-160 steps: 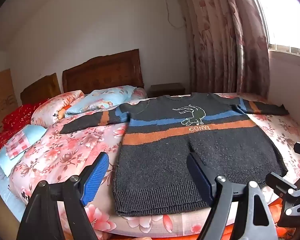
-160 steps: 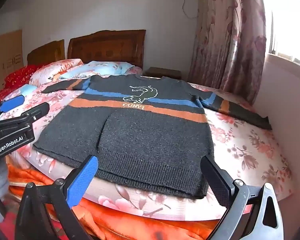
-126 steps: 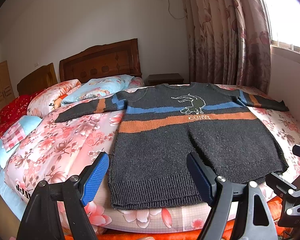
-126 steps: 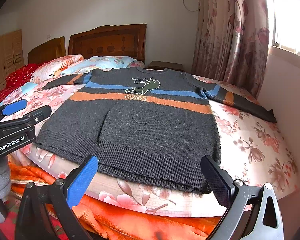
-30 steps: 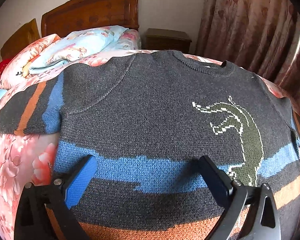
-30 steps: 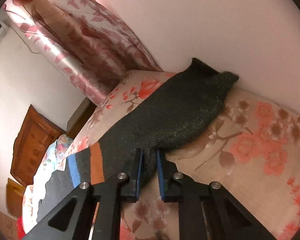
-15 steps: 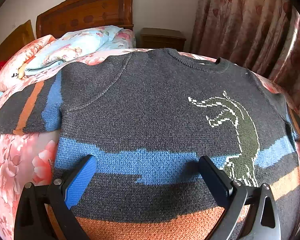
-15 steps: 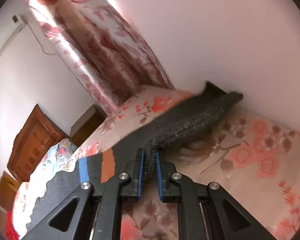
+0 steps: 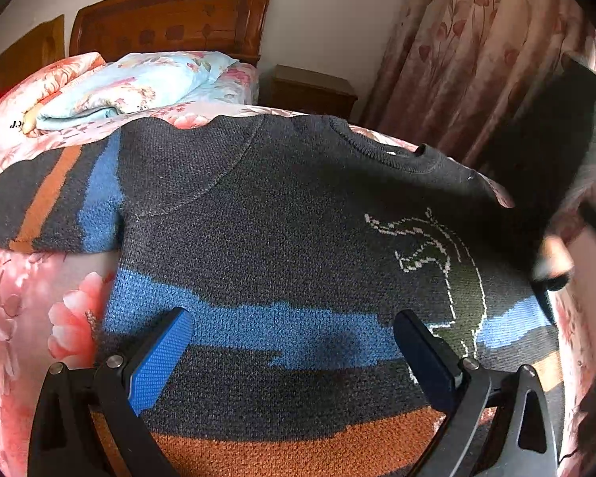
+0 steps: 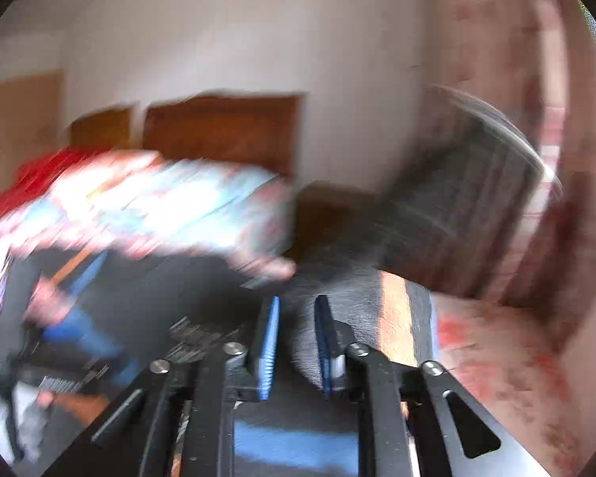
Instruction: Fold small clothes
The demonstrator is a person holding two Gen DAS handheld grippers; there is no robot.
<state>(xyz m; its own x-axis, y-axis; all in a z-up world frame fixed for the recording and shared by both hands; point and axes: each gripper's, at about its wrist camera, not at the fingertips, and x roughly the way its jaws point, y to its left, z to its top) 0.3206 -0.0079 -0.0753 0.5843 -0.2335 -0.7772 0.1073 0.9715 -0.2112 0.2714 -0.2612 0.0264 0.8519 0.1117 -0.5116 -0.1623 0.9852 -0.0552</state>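
The dark knit sweater [image 9: 282, 214], banded blue and orange with a stitched animal outline, lies chest-up and spread flat on the flowered bed [image 9: 28, 302]; its right sleeve [image 10: 453, 202] is lifted into the air, seen blurred in the right wrist view. The right claw [image 10: 296, 342] is clenched on that sleeve's fabric. The left claw [image 9: 294, 342] is released, pads wide apart, low over the blue stripe. Pillows [image 9: 131, 83] lie by the wooden headboard [image 9: 175, 20]

Dark grey knitted sweater [image 9: 282, 214] with blue and orange stripes and a white-outlined green animal, pink flowery bedsheet [image 9: 16, 310], light blue flowery pillow [image 9: 139, 83], brown wooden headboard [image 9: 171, 20], pink flowery curtain [image 9: 476, 51], blue gripper pads [image 9: 159, 357]
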